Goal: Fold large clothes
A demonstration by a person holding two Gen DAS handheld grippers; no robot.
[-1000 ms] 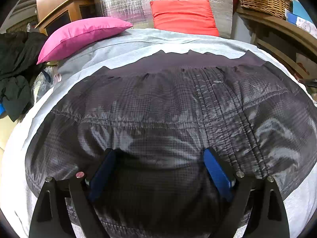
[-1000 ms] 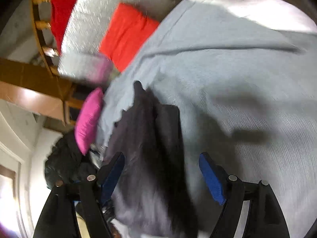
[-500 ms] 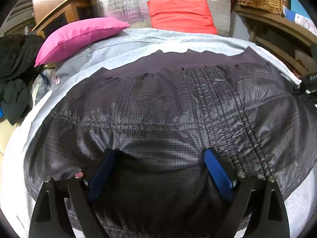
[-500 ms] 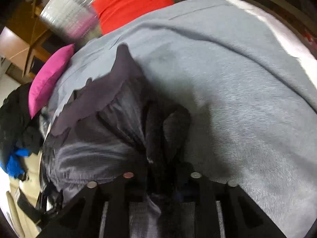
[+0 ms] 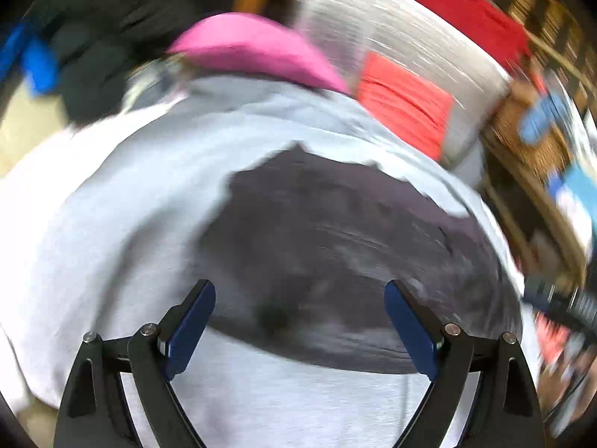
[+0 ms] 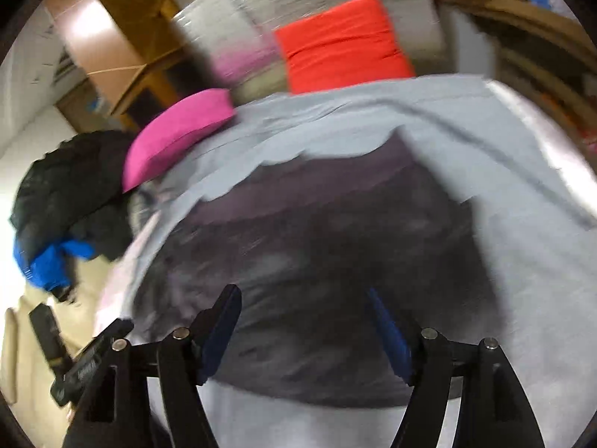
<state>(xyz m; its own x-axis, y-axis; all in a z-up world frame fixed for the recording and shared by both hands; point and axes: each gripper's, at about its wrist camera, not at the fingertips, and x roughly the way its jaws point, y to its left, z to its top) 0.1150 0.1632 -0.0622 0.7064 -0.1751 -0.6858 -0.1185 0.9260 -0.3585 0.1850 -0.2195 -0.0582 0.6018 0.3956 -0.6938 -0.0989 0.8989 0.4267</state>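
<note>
Item: dark quilted jacket (image 5: 350, 261), laid folded on the grey bedsheet (image 5: 112, 224), ahead of both tongs. Left gripper (image 5: 298, 321): jaws spread wide, nothing held. Right gripper (image 6: 302, 324): jaws parted, nothing held, jacket directly ahead. Pink pillow (image 6: 175, 134) and red cushion (image 6: 343, 44) are noted well beyond. Step judged: between folds, 1 fold apparently laid. Next move: an edge is to be gripped and carried across.
</note>
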